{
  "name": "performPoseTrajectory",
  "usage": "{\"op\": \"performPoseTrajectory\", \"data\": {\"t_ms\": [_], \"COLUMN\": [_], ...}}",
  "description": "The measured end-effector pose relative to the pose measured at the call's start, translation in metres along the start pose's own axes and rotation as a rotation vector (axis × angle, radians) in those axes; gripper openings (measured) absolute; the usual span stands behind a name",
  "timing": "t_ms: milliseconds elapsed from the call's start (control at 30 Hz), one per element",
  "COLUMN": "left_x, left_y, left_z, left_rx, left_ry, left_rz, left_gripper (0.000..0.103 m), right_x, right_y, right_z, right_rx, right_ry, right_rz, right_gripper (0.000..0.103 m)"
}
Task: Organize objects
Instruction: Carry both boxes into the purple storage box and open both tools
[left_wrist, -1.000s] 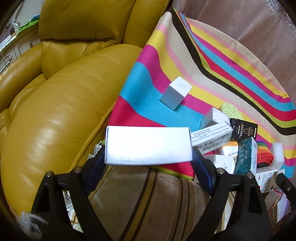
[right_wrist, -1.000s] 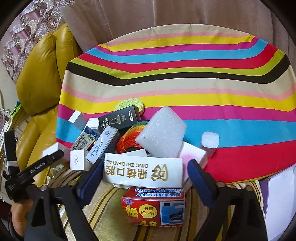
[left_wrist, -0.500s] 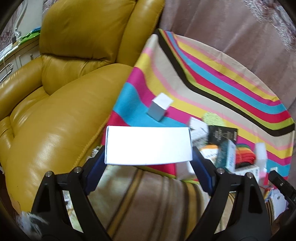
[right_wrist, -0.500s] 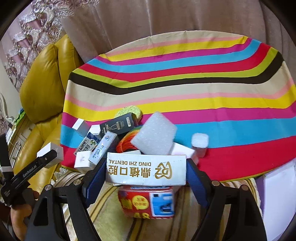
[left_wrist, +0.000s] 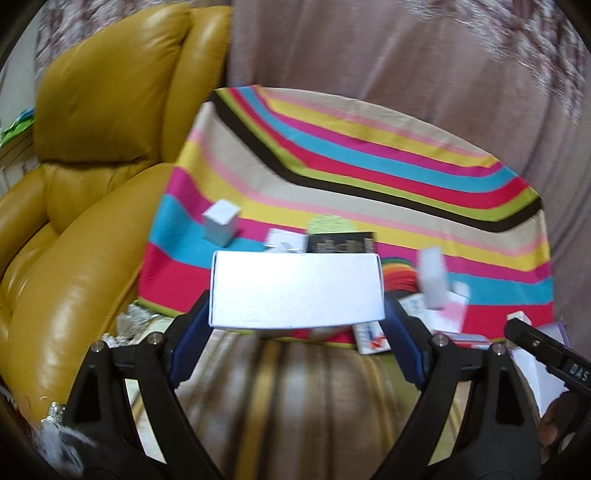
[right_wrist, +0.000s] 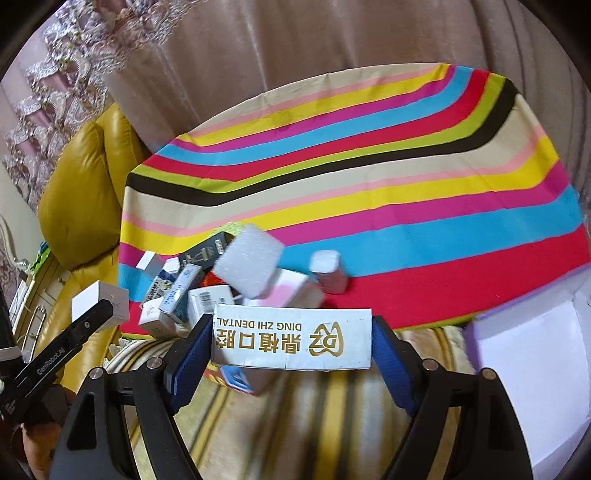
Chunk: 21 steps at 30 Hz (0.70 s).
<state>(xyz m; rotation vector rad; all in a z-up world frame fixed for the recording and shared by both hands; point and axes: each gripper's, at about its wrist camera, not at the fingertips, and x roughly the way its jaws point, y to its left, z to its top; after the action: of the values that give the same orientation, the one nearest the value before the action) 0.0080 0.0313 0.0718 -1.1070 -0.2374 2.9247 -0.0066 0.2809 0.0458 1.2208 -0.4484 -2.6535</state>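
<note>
A round table under a striped cloth fills both views, with a mustard leather armchair at its left edge. Compared with a second ago, both views now take in more of the table's far side, and the clutter of small boxes sits lower down, near its front rim. The left gripper clamps a plain white box endwise between its blue pads. The right gripper likewise grips a white box printed DING ZHI DENTAL. Both boxes hang above the near table edge, apparently lifted clear for placing elsewhere.
</note>
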Motion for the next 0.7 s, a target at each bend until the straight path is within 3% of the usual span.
{"op": "performPoseTrajectory", "data": {"t_ms": [433, 700], "left_x": [-0.012, -0.004], "left_y": [-0.105, -0.162], "left_z": [-0.011, -0.021], "left_rx": [0.24, 0.354], "left_ry": [-0.004, 0.058], "left_rz": [-0.203, -0.321], "left_gripper": [0.088, 0.088], "right_x": [-0.04, -0.062], "right_y": [-0.058, -0.103], "right_z": [-0.017, -0.032], "right_rx": [0.129, 0.244], "right_ry": [-0.01, -0.017], "right_rz": [-0.061, -0.123], "right_gripper": [0.083, 0.083]}}
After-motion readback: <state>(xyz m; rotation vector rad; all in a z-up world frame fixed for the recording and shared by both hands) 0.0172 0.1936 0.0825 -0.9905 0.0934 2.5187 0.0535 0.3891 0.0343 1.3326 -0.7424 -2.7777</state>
